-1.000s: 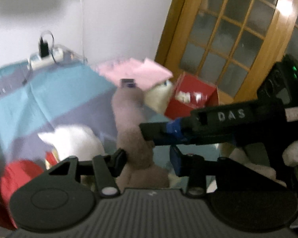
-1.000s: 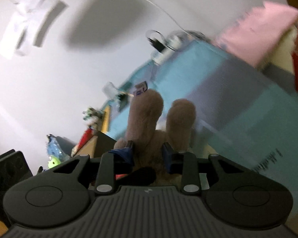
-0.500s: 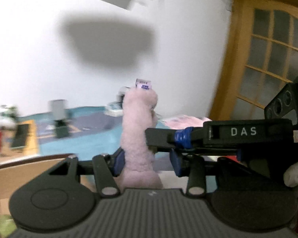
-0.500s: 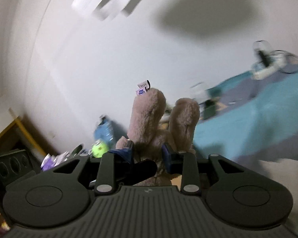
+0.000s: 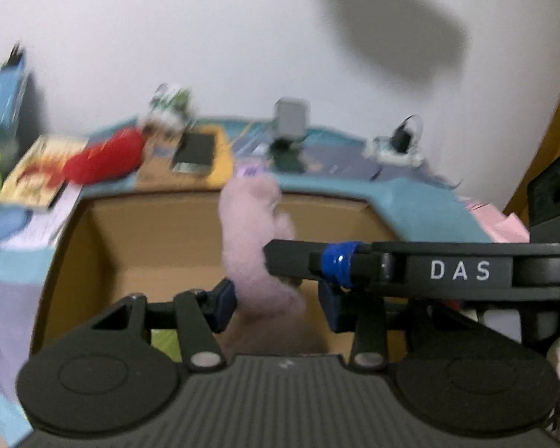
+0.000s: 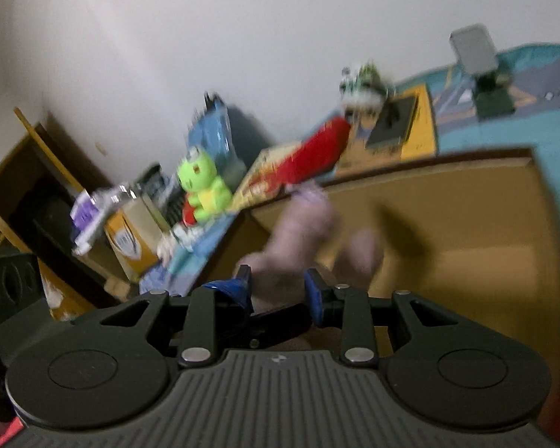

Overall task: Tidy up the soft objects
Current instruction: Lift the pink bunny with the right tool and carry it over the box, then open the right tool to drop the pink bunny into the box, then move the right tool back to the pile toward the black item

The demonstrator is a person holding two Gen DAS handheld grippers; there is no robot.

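Your left wrist view looks level and close over the box (image 5: 160,231) toward the wall; your right view tilts, sharing that box (image 6: 466,216).

Pink plush toy held over an open cardboard box

The left gripper (image 5: 276,308) has the blurred pink plush toy (image 5: 257,246) between its blue-padded fingers (image 5: 222,304), above the cardboard box (image 5: 149,231). The right gripper's finger (image 5: 317,261), marked DAS, crosses in from the right and touches the toy. Behind the box lie a red plush (image 5: 100,158), a phone (image 5: 194,153) and a power strip (image 5: 392,147).
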